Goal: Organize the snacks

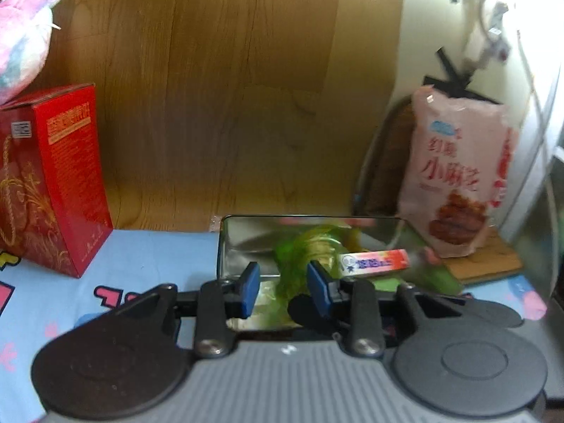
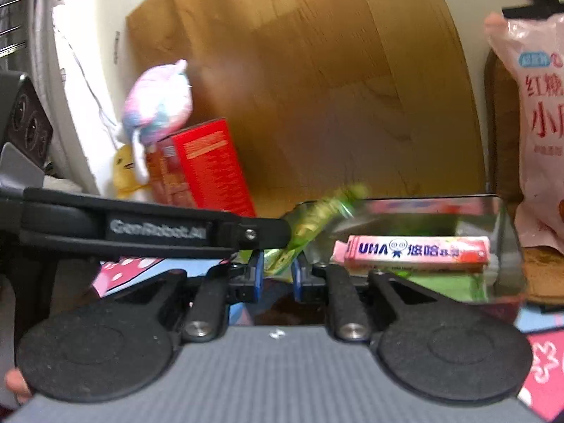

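Holding a green packet (image 2: pixel 310 225) in our right gripper (image 2: pixel 276 273), over the near rim of the metal tin (image 2: pixel 507 246).

Our left gripper (image 1: pixel 282 283) has its jaws parted around the same blurred green packet (image 1: pixel 299 257); whether they touch it we cannot tell. Farther in the tin lies a pink candy box (image 2: pixel 416 252), and beyond it stands a pink snack bag (image 1: pixel 454 165).

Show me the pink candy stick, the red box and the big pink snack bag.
pink candy stick (image 2: pixel 416 252): right wrist view, printed front face.
red box (image 1: pixel 70 183): left wrist view, lettered side.
big pink snack bag (image 1: pixel 454 162): left wrist view, front centre.
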